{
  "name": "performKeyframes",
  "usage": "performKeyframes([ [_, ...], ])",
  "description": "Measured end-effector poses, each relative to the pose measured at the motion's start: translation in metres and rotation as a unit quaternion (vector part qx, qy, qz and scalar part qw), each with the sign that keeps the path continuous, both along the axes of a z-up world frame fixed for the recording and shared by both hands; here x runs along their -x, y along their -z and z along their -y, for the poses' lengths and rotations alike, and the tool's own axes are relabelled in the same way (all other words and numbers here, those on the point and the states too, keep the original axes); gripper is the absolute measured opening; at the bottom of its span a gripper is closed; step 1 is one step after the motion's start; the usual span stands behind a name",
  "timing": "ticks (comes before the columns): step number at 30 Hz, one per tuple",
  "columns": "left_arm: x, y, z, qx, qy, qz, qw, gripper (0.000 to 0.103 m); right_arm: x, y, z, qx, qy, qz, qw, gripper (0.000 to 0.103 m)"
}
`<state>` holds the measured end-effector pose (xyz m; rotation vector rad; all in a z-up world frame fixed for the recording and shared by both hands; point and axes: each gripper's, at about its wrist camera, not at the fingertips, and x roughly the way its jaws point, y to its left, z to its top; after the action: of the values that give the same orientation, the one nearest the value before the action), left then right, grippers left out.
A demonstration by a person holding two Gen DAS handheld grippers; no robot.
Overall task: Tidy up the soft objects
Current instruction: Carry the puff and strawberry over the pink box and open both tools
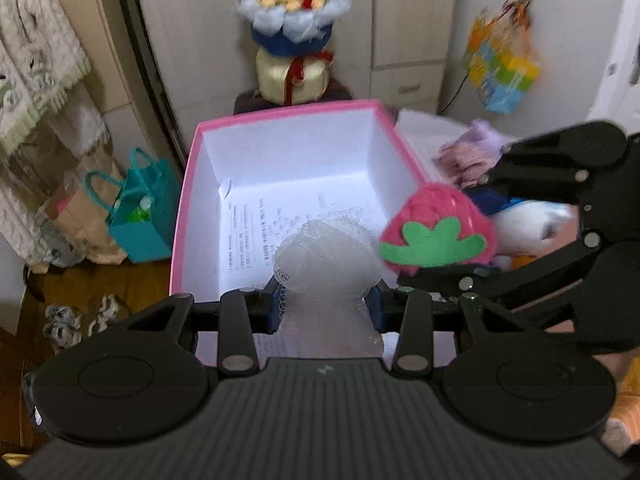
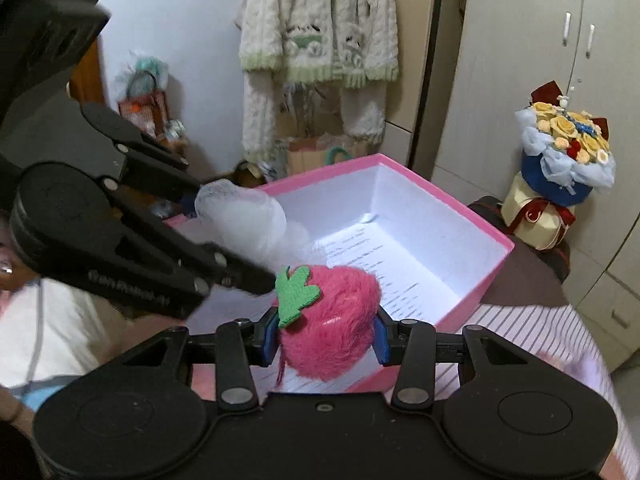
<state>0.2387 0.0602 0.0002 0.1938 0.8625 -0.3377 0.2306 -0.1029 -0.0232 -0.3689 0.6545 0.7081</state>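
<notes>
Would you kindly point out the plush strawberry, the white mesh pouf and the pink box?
plush strawberry (image 2: pixel 332 320), right wrist view, pink fur body.
white mesh pouf (image 1: pixel 326 256), left wrist view, netted bulge.
pink box (image 1: pixel 182 216), left wrist view, left rim.

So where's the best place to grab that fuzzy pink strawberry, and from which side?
Across its round, furry middle, as the right gripper holds it now: jaws on opposite flanks of the pink strawberry, coming from the end away from the green felt leaf. The plush body squashes and grips; the flat leaf would probably slip.
</notes>
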Motion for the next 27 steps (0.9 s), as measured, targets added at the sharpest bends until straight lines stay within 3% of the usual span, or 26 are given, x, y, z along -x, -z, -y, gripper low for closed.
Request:
performKeyframes([
  [7, -0.059, 0.040, -0.010, 0.016, -0.020, -0.075, 0.9969, 0.041, -0.060, 0.024, -0.018, 0.048, -0.044, -0.038, 0.997, 0.049],
  [10, -0.073, 0.054, -0.007, 0.009, -0.020, -0.108, 0.9939, 0.041, -0.075, 0.034, -0.023, 0.063, -0.070, -0.066, 0.993, 0.050],
  [13, -0.081, 0.060, -0.006, 0.007, -0.019, -0.133, 0.9910, 0.041, -0.078, 0.041, -0.031, 0.099, -0.100, -0.062, 0.988, 0.051],
  [18, -0.082, 0.063, -0.002, -0.019, -0.017, -0.129, 0.9913, 0.049, -0.087, 0.050, -0.038, 0.129, -0.126, -0.082, 0.980, 0.052],
  [21, -0.082, 0.063, -0.005, -0.017, -0.017, -0.126, 0.9917, 0.050, -0.090, 0.055, -0.040, 0.134, -0.125, -0.083, 0.980, 0.056],
  [23, -0.081, 0.062, -0.008, -0.015, -0.019, -0.114, 0.9932, 0.056, -0.089, 0.056, -0.041, 0.134, -0.127, -0.080, 0.980, 0.064],
  [27, -0.070, 0.055, -0.011, -0.009, -0.019, -0.091, 0.9956, 0.056, -0.087, 0.054, -0.041, 0.121, -0.119, -0.074, 0.983, 0.065],
])
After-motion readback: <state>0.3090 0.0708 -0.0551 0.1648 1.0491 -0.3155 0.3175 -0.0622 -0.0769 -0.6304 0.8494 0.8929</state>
